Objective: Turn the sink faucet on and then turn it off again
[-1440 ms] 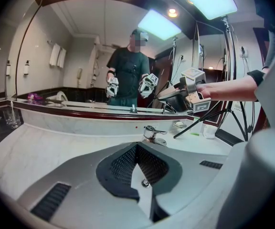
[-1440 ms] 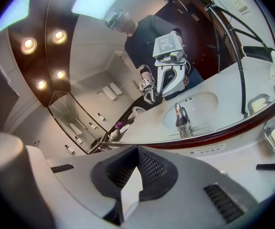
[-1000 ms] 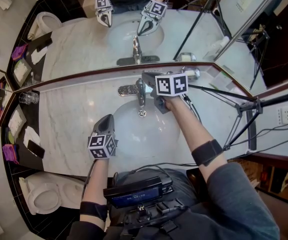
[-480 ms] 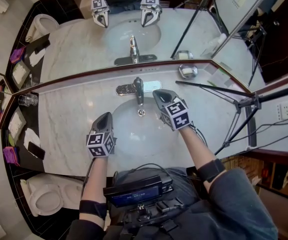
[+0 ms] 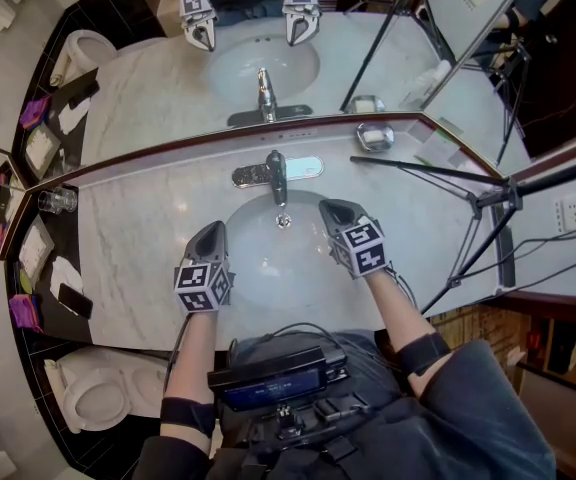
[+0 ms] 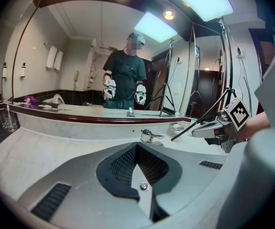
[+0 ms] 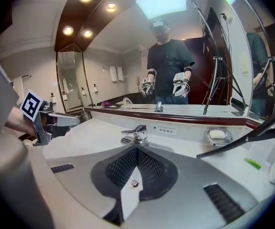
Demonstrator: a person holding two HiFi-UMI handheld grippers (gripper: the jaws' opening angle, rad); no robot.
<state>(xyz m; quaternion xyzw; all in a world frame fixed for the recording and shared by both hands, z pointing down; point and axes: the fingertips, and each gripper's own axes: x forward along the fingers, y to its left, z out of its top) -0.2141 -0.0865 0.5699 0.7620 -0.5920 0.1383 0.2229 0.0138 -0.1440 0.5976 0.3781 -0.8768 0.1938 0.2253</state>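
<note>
Left gripper: 1, hovering over the near-left rim of the basin, lower middle of the head view. Its jaws are pressing together on nothing.
Right gripper: 1, hovering over the near-right rim. Its jaws are also pressing together, nothing is sitting between them, and it is staying well apart from the faucet.
Basin: 1, sitting sunk into the marble desk, between the 2 grippers.
Drain: 1, lying on the far side of the bowl, just under the spout.
Faucet: 1, standing at the far rim of the basin, centre of the head view. Its 1 lever is pointing toward picture left in the right gripper view. Nothing is touching it, and no stream is showing under the spout.
Soap dish: 1, sitting right of the faucet and carrying 1 pale bar.
Glass: 1, standing at the far-left edge of the desk.
Mirror: 1 main pane, filling the upper frame and repeating the faucet and both grippers.
Step in hand: neither gripper is working the lever. With no water seen, I am judging this as a pause with the tap off. I cannot tell from these views whether it comes before the turning-on or after the turning-off.
Next move: if the tap is not yet turned on, 1 gripper is needing to reach across the bowl, get its closed tip under the lever and lift. If the cycle is done, nothing is remaining.
</note>
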